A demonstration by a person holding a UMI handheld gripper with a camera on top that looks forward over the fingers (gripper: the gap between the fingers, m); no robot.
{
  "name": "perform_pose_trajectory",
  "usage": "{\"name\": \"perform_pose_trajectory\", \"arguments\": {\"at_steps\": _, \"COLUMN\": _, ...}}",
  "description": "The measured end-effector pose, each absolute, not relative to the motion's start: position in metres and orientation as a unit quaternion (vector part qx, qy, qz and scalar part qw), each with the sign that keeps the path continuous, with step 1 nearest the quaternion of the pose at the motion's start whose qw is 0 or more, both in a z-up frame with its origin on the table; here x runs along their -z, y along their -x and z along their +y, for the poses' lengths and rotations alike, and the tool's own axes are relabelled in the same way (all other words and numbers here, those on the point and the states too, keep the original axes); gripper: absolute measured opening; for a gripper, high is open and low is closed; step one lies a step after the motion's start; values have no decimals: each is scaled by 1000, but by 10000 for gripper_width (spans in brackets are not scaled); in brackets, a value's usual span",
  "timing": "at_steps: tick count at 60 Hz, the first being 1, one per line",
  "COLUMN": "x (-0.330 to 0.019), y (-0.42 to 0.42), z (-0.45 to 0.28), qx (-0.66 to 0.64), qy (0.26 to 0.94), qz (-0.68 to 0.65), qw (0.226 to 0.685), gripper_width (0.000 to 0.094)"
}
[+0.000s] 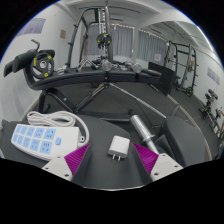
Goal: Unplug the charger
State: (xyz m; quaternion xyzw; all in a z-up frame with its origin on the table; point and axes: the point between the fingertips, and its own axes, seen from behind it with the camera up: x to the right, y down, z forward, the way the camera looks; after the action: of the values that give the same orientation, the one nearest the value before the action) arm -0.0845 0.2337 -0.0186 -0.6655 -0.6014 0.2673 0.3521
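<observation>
A small white charger block [118, 148] lies on the dark grey surface [110, 180], its two metal prongs showing on the near end. It sits between my fingers with a gap on each side. My gripper [111, 156] is open, with the magenta pads [76, 158] spread wide. A white power strip [44, 138] with several pale blue sockets lies to the left, just beyond my left finger and apart from the charger. No cable on the charger is visible.
A silver cylindrical part [139, 125] stands just beyond the charger on the right. Dark bench frames and gym equipment [105, 60] fill the room behind. A black device with a yellow-green ring [42, 66] is at far left.
</observation>
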Motion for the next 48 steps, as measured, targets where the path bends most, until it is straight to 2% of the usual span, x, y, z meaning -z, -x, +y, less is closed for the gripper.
{"name": "perform_pose_trajectory", "arguments": {"at_steps": 6, "x": 11, "y": 76, "z": 236, "qx": -273, "qy": 666, "qz": -599, "qw": 351, "gripper_width": 855}}
{"name": "perform_pose_trajectory", "arguments": {"at_steps": 12, "x": -13, "y": 56, "z": 233, "qx": -285, "qy": 664, "qz": -589, "qw": 361, "gripper_width": 856}}
{"name": "perform_pose_trajectory", "arguments": {"at_steps": 23, "x": -95, "y": -28, "z": 205, "qx": -305, "qy": 640, "qz": -587, "qw": 391, "gripper_width": 858}}
{"name": "perform_pose_trajectory", "arguments": {"at_steps": 32, "x": -147, "y": -129, "z": 159, "qx": -338, "qy": 642, "qz": -576, "qw": 376, "gripper_width": 858}}
{"name": "perform_pose_trajectory", "arguments": {"at_steps": 48, "x": -165, "y": -270, "z": 112, "qx": -328, "qy": 635, "qz": -595, "qw": 367, "gripper_width": 856}}
